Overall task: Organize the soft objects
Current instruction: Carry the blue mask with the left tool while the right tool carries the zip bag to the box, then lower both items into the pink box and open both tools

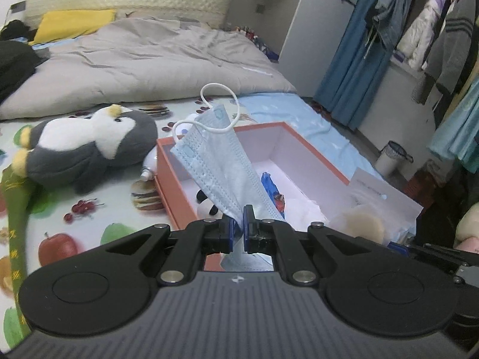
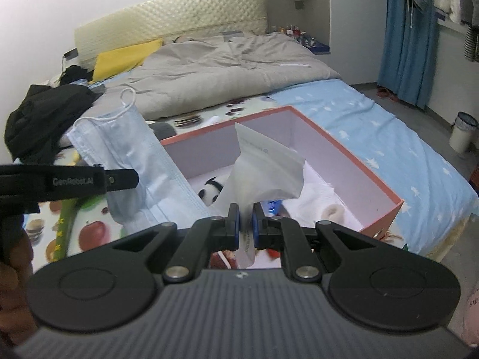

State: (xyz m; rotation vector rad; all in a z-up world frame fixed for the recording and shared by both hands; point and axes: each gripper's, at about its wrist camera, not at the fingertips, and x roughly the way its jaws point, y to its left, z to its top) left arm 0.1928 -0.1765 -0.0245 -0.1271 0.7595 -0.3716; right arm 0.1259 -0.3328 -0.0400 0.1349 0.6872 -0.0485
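Note:
My left gripper is shut on a light blue face mask and holds it up over the near left part of an orange box with a white inside. The mask also shows in the right wrist view. My right gripper is shut on a white plastic pouch above the same box. Inside the box lie a small panda toy, a blue packet and white soft items. A grey penguin plush lies on the bed left of the box.
The bed has a fruit-print sheet, a grey duvet, a yellow pillow and black clothes. A blue sheet lies to the right. A white bin stands on the floor by a blue curtain.

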